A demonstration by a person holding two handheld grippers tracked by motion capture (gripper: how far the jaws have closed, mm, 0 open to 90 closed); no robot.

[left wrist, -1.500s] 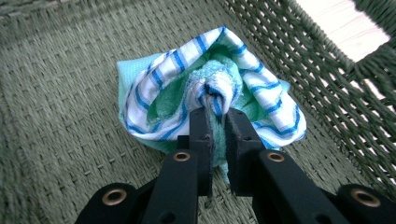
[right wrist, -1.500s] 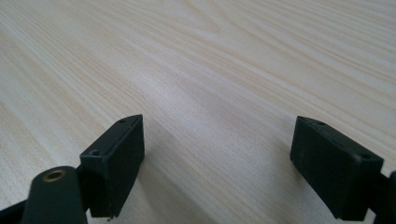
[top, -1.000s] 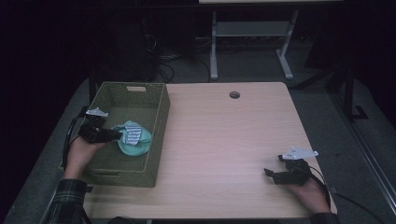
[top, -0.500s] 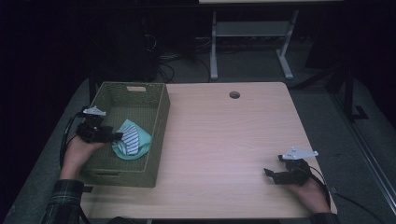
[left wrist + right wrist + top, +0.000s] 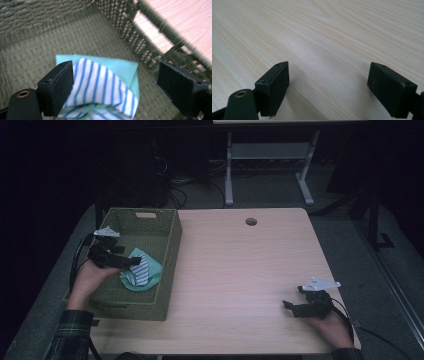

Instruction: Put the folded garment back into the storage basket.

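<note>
Counting one basket (image 5: 170, 245), two folded cloths (image 5: 142, 272)

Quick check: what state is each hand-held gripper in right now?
Left hand-held gripper: open, jaws just opened, striped cloth lying loose between them in the basket.
Right hand-held gripper: open, holding nothing, over the table.

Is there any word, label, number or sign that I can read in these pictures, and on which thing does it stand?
None can be read.
The tan tag on the far wall of the basket: too small to tell any text.
The striped cloth carries stripes, no letters.
</note>
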